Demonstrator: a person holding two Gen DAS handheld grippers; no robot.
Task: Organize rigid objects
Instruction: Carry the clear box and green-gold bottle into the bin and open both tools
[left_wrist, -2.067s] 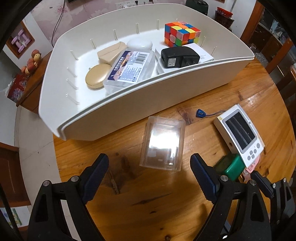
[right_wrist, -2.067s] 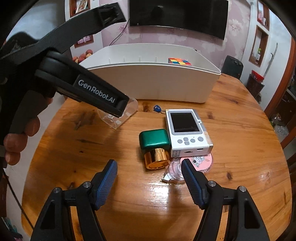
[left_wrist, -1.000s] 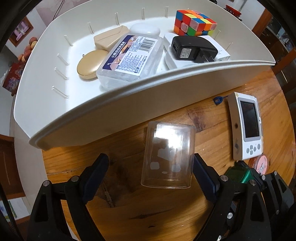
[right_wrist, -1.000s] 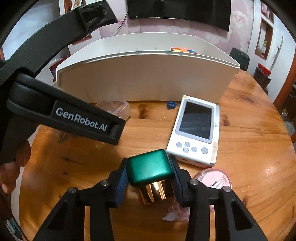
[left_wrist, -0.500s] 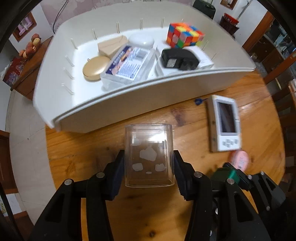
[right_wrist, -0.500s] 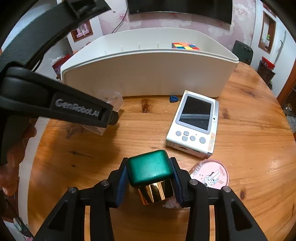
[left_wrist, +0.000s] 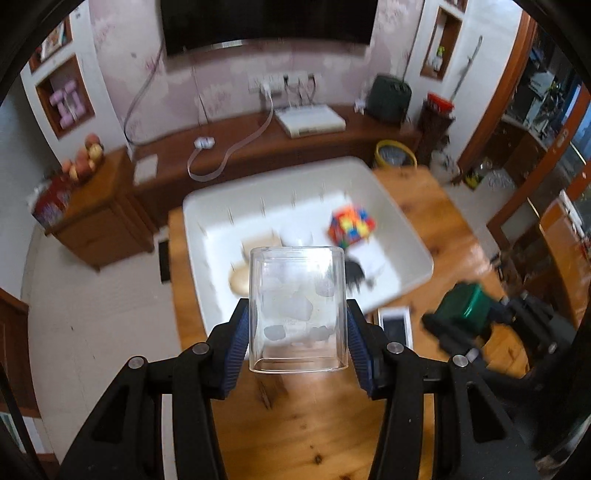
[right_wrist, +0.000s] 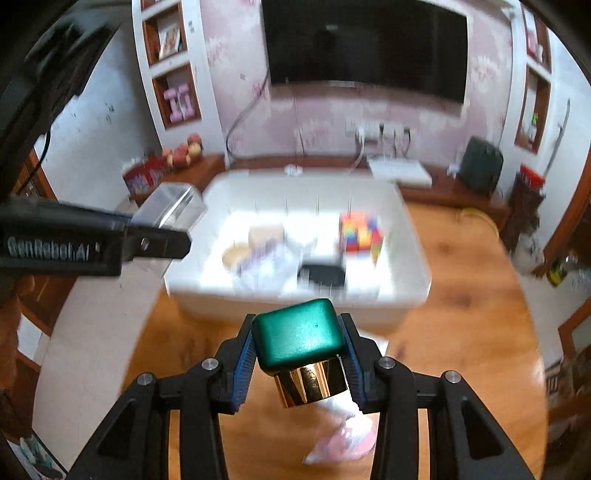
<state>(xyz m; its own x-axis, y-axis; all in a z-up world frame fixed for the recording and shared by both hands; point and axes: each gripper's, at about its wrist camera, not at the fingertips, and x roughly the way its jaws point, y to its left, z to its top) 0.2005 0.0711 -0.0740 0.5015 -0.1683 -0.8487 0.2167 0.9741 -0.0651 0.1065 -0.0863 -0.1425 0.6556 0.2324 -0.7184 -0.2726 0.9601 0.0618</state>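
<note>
My left gripper (left_wrist: 297, 341) is shut on a clear plastic box (left_wrist: 297, 308) and holds it high above the table, in front of the white bin (left_wrist: 413, 251). The box also shows in the right wrist view (right_wrist: 168, 208) over the bin's left end. My right gripper (right_wrist: 299, 360) is shut on a green block with a gold base (right_wrist: 301, 341), raised above the table near the bin's front wall (right_wrist: 288, 304); it also shows in the left wrist view (left_wrist: 461, 304). The bin holds a colour cube (right_wrist: 360, 230), a black adapter (right_wrist: 321, 275) and tan pieces.
A white handheld device (left_wrist: 395, 326) lies on the round wooden table (left_wrist: 314, 435) in front of the bin. A pink round item (right_wrist: 343, 443) lies on the table below my right gripper. A wooden cabinet (left_wrist: 96, 218) stands left of the table.
Both grippers have risen well above the table with their objects. The view now looks down on the bin from higher up. The handheld device stays on the table.
</note>
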